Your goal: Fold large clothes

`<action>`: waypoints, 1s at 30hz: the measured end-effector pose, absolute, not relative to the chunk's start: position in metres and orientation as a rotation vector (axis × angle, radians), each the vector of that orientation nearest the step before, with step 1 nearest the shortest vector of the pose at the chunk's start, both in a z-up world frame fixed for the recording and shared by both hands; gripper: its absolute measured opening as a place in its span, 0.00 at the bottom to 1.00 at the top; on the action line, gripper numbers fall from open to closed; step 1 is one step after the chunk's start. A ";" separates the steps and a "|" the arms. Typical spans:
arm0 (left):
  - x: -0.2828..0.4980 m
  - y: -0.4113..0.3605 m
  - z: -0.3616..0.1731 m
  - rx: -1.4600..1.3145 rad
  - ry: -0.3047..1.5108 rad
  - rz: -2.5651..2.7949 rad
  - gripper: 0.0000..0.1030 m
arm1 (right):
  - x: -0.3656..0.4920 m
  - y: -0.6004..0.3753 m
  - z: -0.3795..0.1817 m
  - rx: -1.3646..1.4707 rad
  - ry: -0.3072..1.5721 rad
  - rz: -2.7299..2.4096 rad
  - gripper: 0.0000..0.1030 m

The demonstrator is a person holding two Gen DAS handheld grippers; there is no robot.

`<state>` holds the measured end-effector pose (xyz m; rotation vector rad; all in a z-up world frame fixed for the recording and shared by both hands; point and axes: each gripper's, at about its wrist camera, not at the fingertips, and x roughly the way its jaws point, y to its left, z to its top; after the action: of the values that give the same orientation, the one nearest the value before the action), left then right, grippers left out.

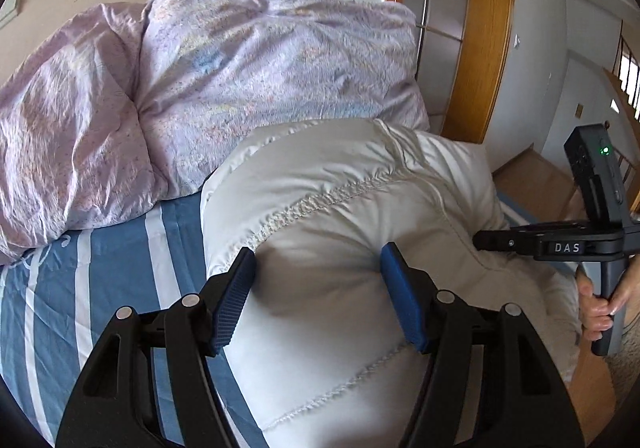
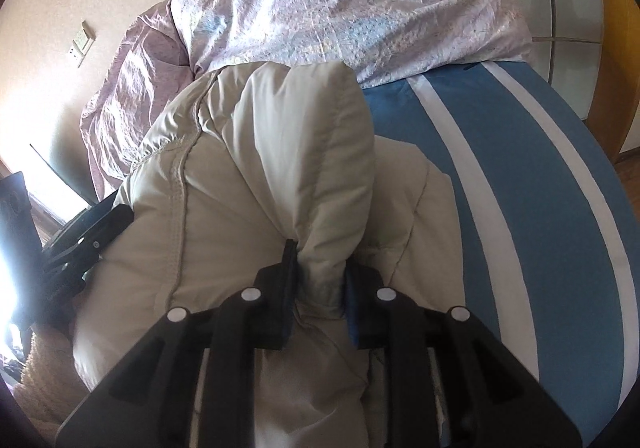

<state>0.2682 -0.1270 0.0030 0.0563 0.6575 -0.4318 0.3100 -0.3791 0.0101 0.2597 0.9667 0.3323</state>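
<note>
Off-white quilted puffer garment (image 1: 360,216), padded and stitched in channels with a gathered seam across the bulge, sits bunched on the blue-and-white striped bedsheet (image 1: 120,288) near the bed's front edge. Left wrist view: left gripper (image 1: 318,288) spread wide, blue ribbed pads (image 1: 236,300) straddling a puffy mound, fabric between them but not pinched. Same view shows the right gripper (image 1: 486,240) side-on, black with "DAS" lettering and a green LED, its tip pressed into the garment's right side, hand (image 1: 600,308) wrapped round the handle; also wooden door frame (image 1: 480,48) and stairs beyond, which the other view lacks. Right wrist view: right gripper (image 2: 318,288) clenched on a thick fold of the garment (image 2: 260,176), the fold standing up tall between the fingers. This view shows the left gripper (image 2: 100,232) as a black shape at the garment's left edge, plus a wall socket (image 2: 82,42). Crumpled lilac duvet (image 1: 200,80) with faint pastel print lies piled behind the garment, touching it, in both views.
</note>
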 end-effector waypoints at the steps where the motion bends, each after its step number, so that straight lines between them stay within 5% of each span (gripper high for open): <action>1: 0.268 -0.129 0.001 0.066 0.659 -0.427 0.64 | 0.310 -0.378 0.009 0.253 0.964 0.327 0.22; 30: 0.262 -0.151 -0.025 0.142 0.617 -0.344 0.65 | 0.315 -0.383 -0.019 0.302 0.960 0.321 0.24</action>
<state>0.2618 -0.1509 -0.0250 0.1418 0.6170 -0.3437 0.3147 -0.3834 -0.0190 0.3020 0.9595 0.3212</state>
